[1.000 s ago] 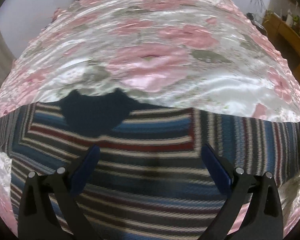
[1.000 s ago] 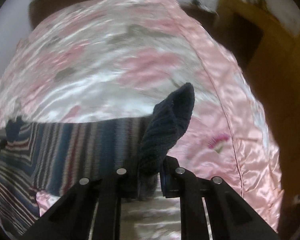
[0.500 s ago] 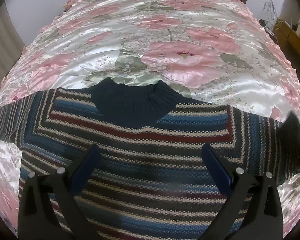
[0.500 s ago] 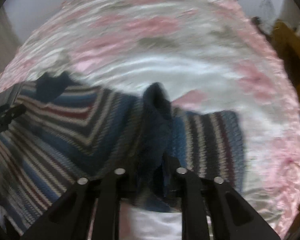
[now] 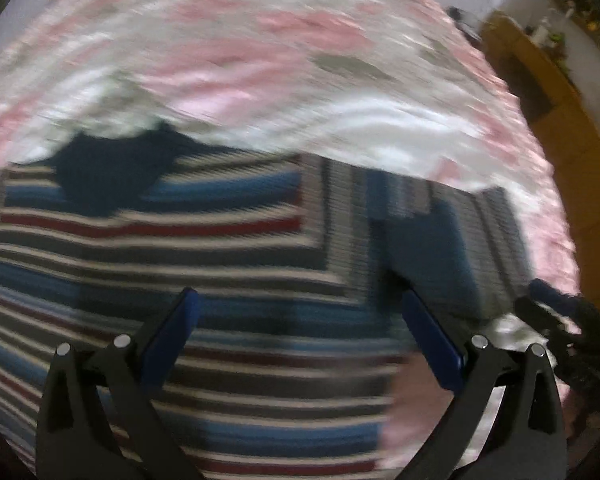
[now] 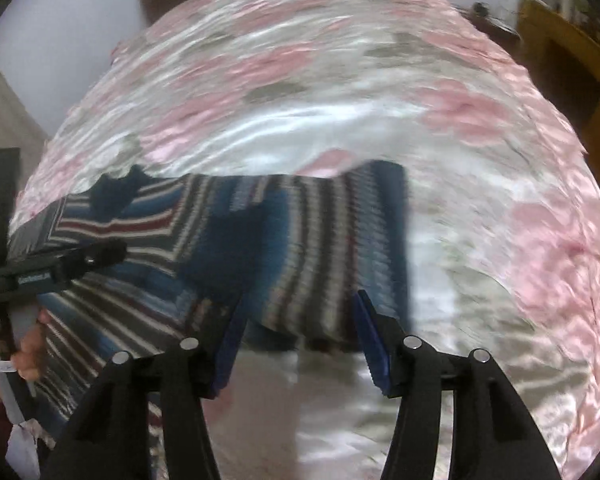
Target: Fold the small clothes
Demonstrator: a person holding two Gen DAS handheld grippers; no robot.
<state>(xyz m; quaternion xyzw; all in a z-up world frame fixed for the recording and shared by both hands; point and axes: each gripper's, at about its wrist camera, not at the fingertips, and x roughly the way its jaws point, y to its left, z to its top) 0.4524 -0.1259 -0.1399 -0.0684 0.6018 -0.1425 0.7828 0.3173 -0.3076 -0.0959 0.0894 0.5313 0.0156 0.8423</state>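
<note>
The striped knit sweater [image 5: 228, 264] lies flat on the glossy pink floral bedspread [image 6: 340, 92], one sleeve [image 6: 324, 248] folded inward. The left gripper [image 5: 300, 320] and right gripper [image 6: 300, 320] hang above it, jaws spread, holding nothing.

Left gripper [image 5: 300, 336]: blue-padded fingers [image 5: 168, 332] spread wide, nothing between them. Right gripper [image 6: 300, 336]: fingers likewise parted, holding nothing. Person's hand [image 6: 24, 356]: wrapped round the left gripper's handle.
</note>
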